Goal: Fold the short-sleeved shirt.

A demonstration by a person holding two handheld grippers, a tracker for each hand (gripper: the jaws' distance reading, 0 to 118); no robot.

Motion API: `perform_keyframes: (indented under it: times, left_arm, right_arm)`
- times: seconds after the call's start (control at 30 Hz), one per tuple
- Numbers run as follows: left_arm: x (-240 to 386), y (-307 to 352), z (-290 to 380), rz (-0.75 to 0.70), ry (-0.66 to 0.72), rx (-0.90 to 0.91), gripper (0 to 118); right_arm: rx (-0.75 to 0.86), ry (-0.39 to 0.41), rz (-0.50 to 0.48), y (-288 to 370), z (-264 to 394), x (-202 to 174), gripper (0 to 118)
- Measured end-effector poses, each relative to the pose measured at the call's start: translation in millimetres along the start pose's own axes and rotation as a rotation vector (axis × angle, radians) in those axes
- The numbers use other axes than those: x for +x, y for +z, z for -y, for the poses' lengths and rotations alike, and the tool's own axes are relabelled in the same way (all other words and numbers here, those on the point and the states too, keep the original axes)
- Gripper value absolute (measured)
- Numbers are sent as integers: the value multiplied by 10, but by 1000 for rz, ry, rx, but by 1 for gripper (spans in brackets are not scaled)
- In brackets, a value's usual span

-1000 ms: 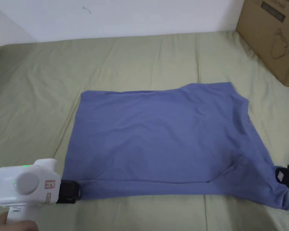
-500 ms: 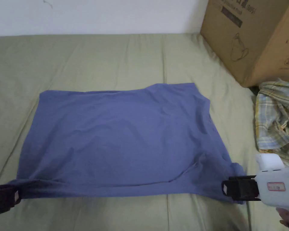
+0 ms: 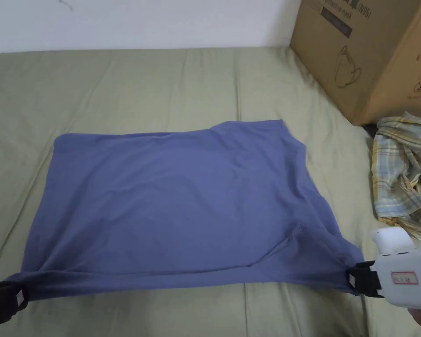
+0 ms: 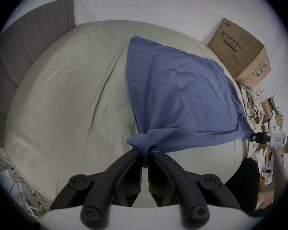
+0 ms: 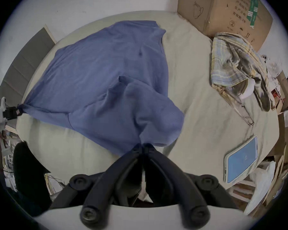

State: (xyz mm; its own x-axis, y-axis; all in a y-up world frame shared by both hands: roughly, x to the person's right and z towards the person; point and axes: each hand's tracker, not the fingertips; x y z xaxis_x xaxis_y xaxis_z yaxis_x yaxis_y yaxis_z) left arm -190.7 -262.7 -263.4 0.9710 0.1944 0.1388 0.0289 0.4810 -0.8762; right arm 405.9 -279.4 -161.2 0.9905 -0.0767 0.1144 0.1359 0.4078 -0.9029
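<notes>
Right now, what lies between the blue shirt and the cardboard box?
In the head view, a bare strip of green bedsheet separates the blue shirt from the cardboard box; the plaid garment lies nearer, beside the box.

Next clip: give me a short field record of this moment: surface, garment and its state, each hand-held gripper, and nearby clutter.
surface: bed with green sheet
garment: blue short-sleeved shirt, spread out, near edge stretched between both grippers
left hand-held gripper: shut on the shirt's near left corner
right hand-held gripper: shut on the shirt's near right corner, by the sleeve
fold state: no full fold yet; a narrow strip along the near edge looks turned over
clutter: cardboard box, plaid garment, tablet, all right of the shirt
</notes>
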Motion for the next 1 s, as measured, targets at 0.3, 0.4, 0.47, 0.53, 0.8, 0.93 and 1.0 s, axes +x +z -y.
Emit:
perform_keyframes:
  times: [0.3,0.4,0.47,0.53,0.8,0.93,1.0]
  left_arm:
    - [126,204,-252,8,10,124,5]
    - [116,162,-575,12,-3,147,5]
    - [126,17,-852,4,-4,140,5]
    - [89,-232,-1105,-10,-14,122,5]
    - [98,-1077,-1825,-31,58,-5,5]
    - [98,-1315,-1829,-53,91,-28,36]
    - [77,-1347,-1803,-101,90,-23,90]
  right_arm:
    - [170,-146,-93,500,-414,57,2]
    - [203,-148,-95,543,-770,26,2]
    - [223,-144,-88,474,-1095,24,2]
    - [232,-136,-77,308,-1431,54,2]
    - [151,-83,42,-663,-2434,-3,2]
    - [146,-64,103,-998,-2569,-113,45]
    - [182,-70,146,-1050,-2562,-140,93]
